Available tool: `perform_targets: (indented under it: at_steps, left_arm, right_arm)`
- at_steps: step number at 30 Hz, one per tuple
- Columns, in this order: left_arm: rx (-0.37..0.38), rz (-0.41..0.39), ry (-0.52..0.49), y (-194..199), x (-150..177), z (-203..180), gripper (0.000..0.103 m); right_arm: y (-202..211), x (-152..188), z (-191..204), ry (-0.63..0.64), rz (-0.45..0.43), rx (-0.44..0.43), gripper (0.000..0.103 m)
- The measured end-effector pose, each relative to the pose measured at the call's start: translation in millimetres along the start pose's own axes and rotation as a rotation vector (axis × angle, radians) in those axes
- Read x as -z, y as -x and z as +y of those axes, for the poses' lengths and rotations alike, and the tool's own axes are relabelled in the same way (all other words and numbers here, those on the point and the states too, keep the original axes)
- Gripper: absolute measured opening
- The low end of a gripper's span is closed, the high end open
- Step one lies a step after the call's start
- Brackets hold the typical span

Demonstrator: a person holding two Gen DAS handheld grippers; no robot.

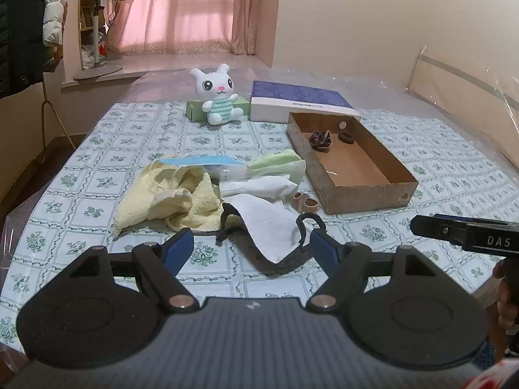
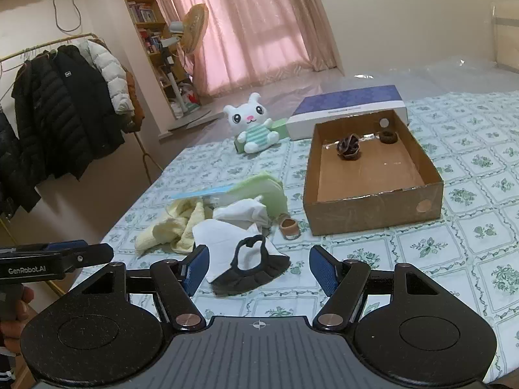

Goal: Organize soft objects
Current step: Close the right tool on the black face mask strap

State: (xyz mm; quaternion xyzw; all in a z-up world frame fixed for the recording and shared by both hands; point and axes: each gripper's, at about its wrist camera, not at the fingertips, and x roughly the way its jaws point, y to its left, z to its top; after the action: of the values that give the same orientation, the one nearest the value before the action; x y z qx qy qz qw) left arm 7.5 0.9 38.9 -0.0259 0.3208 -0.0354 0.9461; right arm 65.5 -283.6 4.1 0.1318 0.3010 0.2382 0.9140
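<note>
I am holding my left gripper (image 1: 251, 248) above the near edge of the bench (image 1: 97, 149), its jaws standing wide apart with nothing between them. I am holding my right gripper (image 2: 258, 267) beside it at a similar height, its jaws equally spread and gripping nothing.

A green-patterned tablecloth (image 2: 470, 233) is covering the bench. The soft objects are lying in a loose pile left of centre:

- A black fabric piece with loop straps (image 2: 251, 267) is lying nearest to me, partly on top of a white cloth (image 1: 269, 223).
- A yellow towel (image 1: 176, 196) is lying crumpled at the left of the pile, touching the white cloth.
- A second white cloth (image 1: 259, 186) is lying bunched just behind the first.
- A folded pale green cloth (image 2: 264, 189) is resting at the far side of the pile, with a flat blue-edged packet (image 1: 201, 161) against it.
- A small tan item (image 2: 288, 225) is lying between the pile and the box; I cannot tell what it is.

An open cardboard box (image 2: 373, 209) is standing to the right of the pile. A dark scrunched item (image 2: 348, 147) and a small dark ring (image 2: 387, 136) are lying at its far end.

A white plush rabbit (image 1: 219, 97) is sitting upright at the far side, against a green carton (image 1: 194, 110). A blue-and-white box (image 1: 300, 102) is lying just behind the cardboard box.
</note>
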Motion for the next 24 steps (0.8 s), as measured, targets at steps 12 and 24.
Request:
perform_targets:
  at_steps: [12,24]
  left_arm:
    - [0.041,0.097,0.013,-58.2,14.0,0.1,0.061]
    - [0.005,0.145,0.029,-99.6,17.0,17.4,0.054]
  right_arm:
    - [-32.0,15.3,-21.1,-0.041,0.05,0.044,0.069]
    - [-82.4,18.1,-23.0,-0.011,0.113,0.018,0.069]
